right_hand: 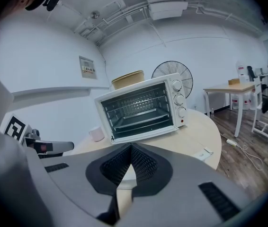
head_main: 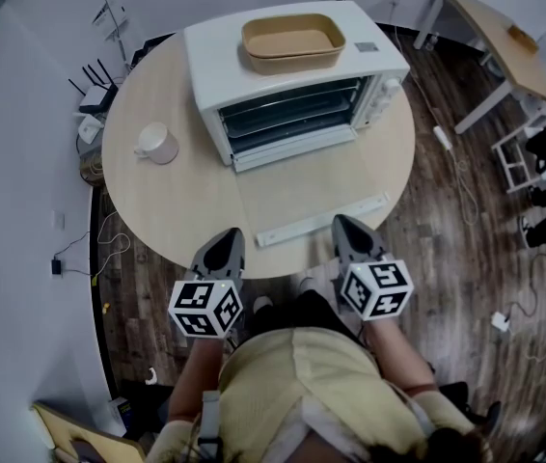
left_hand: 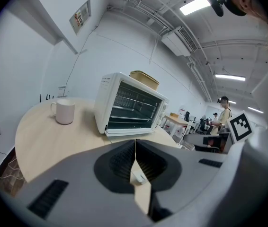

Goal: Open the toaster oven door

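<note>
A white toaster oven stands at the back of the round table, with a tan tray on its roof. Its glass door hangs fully open and lies flat toward me, the white handle bar at its near edge. The racks inside show in both gripper views, where the oven faces me. My left gripper and right gripper hover at the table's front edge, either side of the handle, both shut with nothing in them.
A pale mug stands left of the oven. A fan is behind the table and a wooden desk at the right. Cables and a power strip lie on the floor. A person stands far off.
</note>
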Action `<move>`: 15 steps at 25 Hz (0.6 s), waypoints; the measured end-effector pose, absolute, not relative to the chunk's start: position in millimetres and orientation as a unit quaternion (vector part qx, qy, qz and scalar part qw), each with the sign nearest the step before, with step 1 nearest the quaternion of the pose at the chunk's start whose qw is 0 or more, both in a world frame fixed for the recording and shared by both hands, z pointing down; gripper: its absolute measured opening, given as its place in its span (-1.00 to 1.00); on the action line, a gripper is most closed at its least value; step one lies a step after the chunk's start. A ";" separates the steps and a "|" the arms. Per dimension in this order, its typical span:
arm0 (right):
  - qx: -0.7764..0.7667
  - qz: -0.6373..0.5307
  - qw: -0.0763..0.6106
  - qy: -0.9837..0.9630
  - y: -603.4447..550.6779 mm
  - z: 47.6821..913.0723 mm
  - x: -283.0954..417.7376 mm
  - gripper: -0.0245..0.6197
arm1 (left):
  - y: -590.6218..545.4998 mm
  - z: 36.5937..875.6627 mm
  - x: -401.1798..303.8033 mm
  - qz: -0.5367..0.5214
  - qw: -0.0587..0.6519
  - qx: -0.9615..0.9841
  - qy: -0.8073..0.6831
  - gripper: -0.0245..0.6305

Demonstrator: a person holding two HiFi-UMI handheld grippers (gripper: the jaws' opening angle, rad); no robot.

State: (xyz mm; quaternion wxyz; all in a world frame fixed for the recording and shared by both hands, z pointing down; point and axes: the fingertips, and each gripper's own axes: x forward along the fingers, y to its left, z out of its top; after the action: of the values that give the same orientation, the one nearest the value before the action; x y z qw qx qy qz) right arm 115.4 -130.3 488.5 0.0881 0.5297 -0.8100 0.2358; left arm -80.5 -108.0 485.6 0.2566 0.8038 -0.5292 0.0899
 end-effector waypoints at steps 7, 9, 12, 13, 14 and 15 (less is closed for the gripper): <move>0.529 0.240 0.088 -0.809 -131.5 490.4 116.7 -0.92 | -109.4 487.5 -78.0 0.090 0.258 0.805 -0.526 -0.92; 0.529 0.240 0.089 -0.809 -132.0 490.3 116.5 -0.92 | -109.1 487.7 -77.6 0.090 0.259 0.806 -0.525 -0.92; 0.530 0.237 0.088 -0.810 -133.6 487.4 116.9 -0.92 | -109.3 487.8 -76.7 0.088 0.260 0.807 -0.523 -0.92; 0.529 0.236 0.088 -0.810 -134.0 486.9 116.4 -0.92 | -109.4 487.7 -76.7 0.088 0.261 0.807 -0.523 -0.92; 0.529 0.237 0.088 -0.810 -134.3 487.0 115.7 -0.92 | -109.6 487.7 -76.9 0.087 0.261 0.807 -0.523 -0.92; 0.528 0.237 0.089 -0.811 -134.4 487.3 114.9 -0.92 | -109.7 487.6 -77.2 0.087 0.261 0.807 -0.523 -0.92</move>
State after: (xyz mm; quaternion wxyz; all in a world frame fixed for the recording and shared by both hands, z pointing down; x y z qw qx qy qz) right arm 114.9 -134.4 487.3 0.0887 0.5278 -0.8108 0.2372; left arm -77.2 -109.7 487.6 0.2614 0.8065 -0.5231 0.0871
